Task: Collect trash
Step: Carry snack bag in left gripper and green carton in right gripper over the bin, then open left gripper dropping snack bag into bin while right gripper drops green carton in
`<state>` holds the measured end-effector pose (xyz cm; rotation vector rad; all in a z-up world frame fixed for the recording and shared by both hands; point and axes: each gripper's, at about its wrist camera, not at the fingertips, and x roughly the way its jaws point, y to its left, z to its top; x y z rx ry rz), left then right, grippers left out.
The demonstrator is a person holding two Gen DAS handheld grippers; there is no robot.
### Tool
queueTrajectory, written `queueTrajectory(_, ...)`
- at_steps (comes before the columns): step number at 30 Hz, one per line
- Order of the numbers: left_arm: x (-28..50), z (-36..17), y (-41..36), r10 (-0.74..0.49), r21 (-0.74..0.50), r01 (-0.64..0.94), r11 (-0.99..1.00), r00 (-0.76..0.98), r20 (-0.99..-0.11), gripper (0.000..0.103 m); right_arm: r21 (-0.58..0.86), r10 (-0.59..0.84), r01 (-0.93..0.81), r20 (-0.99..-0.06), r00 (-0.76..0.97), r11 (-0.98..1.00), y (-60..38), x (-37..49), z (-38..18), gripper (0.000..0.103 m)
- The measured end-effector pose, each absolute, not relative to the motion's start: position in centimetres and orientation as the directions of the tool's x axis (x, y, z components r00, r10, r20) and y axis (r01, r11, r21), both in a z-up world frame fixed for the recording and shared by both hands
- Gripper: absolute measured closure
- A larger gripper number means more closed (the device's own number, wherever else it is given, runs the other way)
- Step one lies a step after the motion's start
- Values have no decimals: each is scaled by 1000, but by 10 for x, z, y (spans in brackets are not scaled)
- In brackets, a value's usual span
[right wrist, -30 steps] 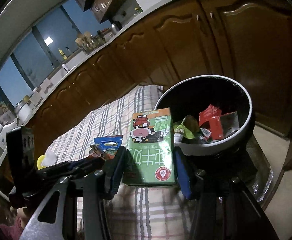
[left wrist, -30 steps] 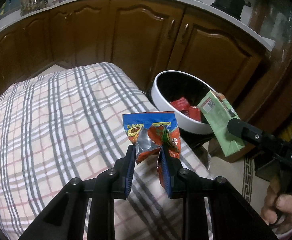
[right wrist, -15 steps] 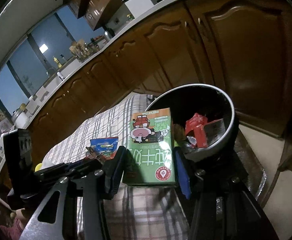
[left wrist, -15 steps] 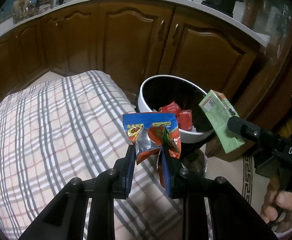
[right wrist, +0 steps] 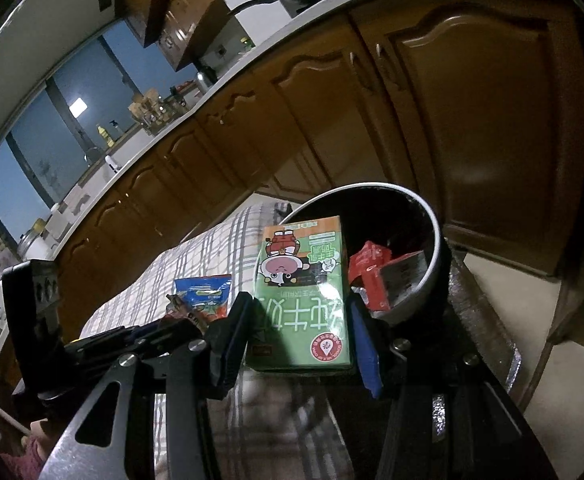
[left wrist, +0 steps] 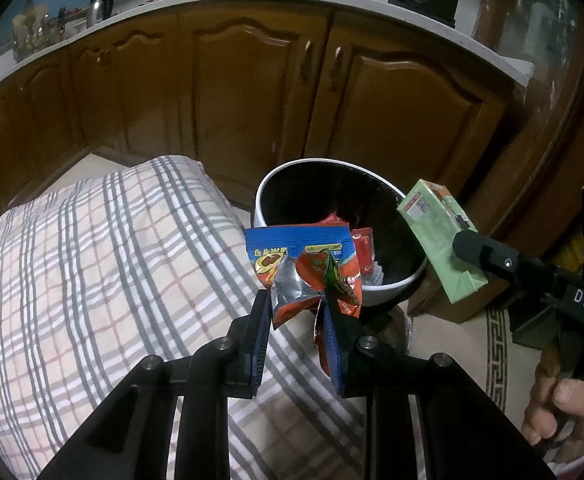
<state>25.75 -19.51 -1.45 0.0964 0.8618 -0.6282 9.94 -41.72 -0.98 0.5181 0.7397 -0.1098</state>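
Beyond the far corner of the plaid-covered desk (left wrist: 104, 264) stood the bin (left wrist: 292, 172), red wrappers inside; the left gripper (left wrist: 295, 320) had its jaws clamped on crumpled snack wrappers (left wrist: 307, 264), and the right gripper (right wrist: 297, 324) grasped a green carton (right wrist: 303, 288), both near the bin's rim

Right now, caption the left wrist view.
Left claw carrying a snack wrapper toward the trash bin.
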Motion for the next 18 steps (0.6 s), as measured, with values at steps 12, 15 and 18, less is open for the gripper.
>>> queueTrajectory(12,277,-15,-217,-452,-123,560,819,498,-740,79,389,51,299,-679,733,871,-431,113,-9,54)
queueTrajectory(15,283,-14,-223,-447,-113,562,819,502,-741,79,389,55,295,-679,732,873,-437,118,-9,54)
queueTrajectory(18,289,-14,-229,-441,-99,567,818,507,-741,79,382,45,301,-679,732,874,-440,122,-8,54)
